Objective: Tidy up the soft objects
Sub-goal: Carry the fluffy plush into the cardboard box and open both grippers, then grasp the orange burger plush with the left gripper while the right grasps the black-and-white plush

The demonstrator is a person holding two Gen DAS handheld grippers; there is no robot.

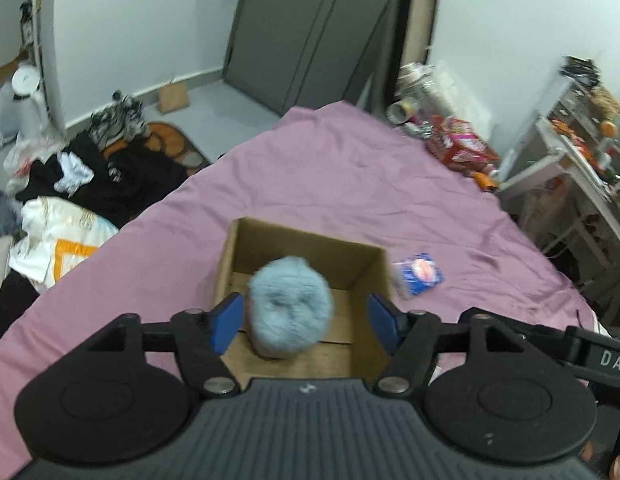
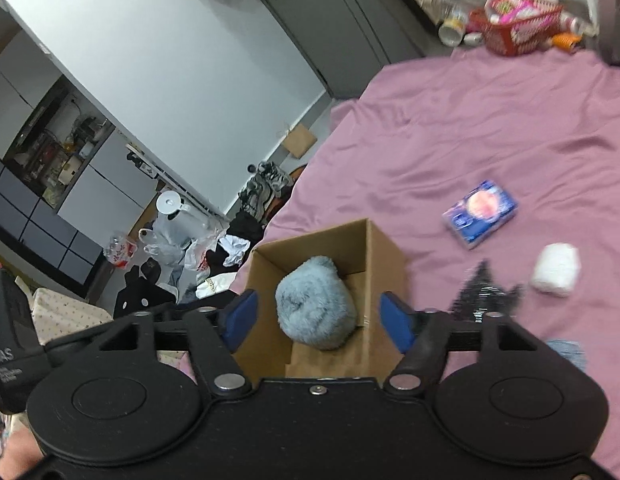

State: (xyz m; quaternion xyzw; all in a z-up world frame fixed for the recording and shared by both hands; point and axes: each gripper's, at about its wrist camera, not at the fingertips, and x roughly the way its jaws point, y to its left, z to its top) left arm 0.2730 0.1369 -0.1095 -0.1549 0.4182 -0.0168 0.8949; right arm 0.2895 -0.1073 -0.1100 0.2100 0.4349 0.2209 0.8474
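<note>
A cardboard box (image 1: pixel 306 280) is sitting open on the pink sheet of the bed (image 1: pixel 329 172), toward its near edge; a fluffy blue-grey ball (image 1: pixel 290 307) is lying inside the box, though motion blur is making it hard to say whether it is resting fully on the bottom. The left tongs (image 1: pixel 308 322) are hovering over the box with their blue pads spread wide, holding nothing; the right tongs (image 2: pixel 321 320) are likewise gaping open above the same box, touching neither the ball nor the cardboard. Out on the sheet, beside the box, a blue packet (image 2: pixel 481 213) is lying flat; nearer the bed's right edge a white roll (image 2: pixel 556 275) is resting, with a small dark spiky thing (image 2: pixel 483 290) between it and the box.
</note>
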